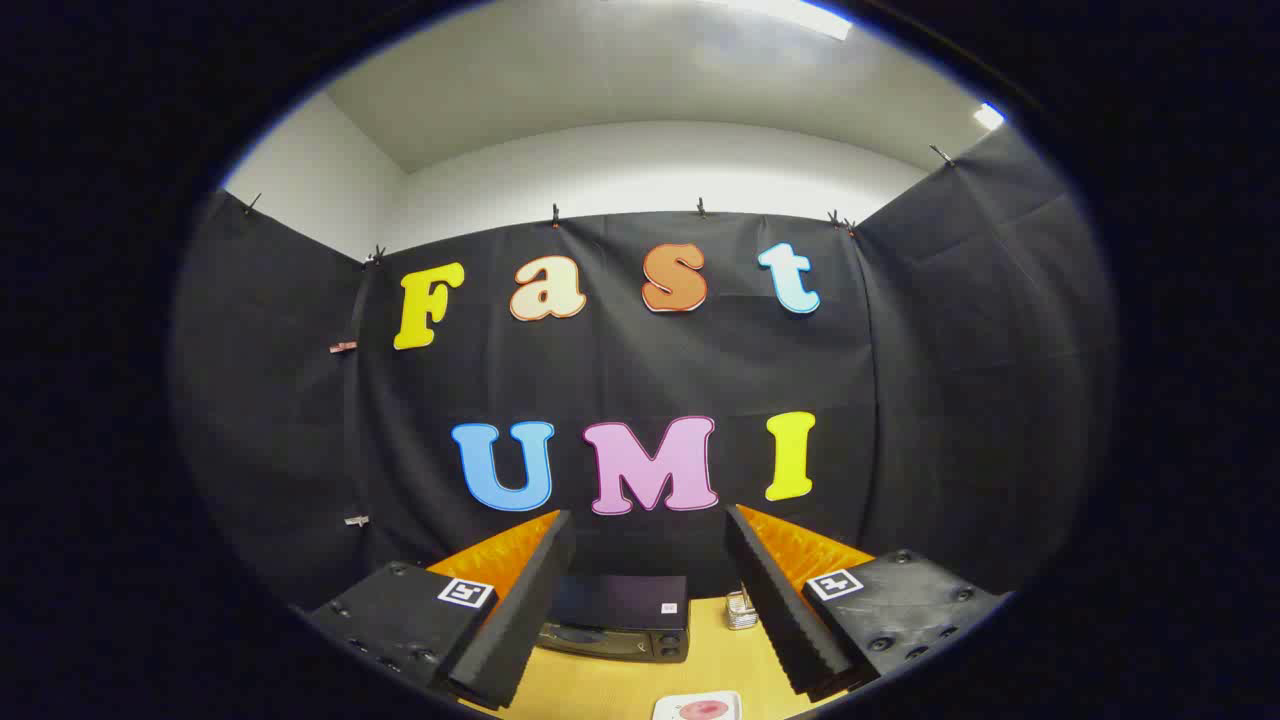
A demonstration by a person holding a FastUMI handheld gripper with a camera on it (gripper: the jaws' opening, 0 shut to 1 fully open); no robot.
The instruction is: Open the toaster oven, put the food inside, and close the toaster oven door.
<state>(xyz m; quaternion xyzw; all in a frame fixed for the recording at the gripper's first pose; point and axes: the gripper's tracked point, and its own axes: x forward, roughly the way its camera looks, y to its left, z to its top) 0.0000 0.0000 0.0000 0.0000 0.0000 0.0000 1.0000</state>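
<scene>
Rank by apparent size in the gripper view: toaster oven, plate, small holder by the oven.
1. Toaster oven, largest, seen between the open tongs.
2. Plate with red food, cut off at the near edge, so its rank is unsure.
3. Holder, smallest, right of the oven.

toaster oven [620, 628] on the table [600, 690] beyond the spread gripper [645, 560] fingers, plate [698, 709] nearer

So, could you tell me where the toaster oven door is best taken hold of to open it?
Judging from here, grip the top edge of the door, coming from the front. The toaster oven faces the open hand-held gripper across the table, door shut; its handle is too small to make out, so I would look closer first.
</scene>
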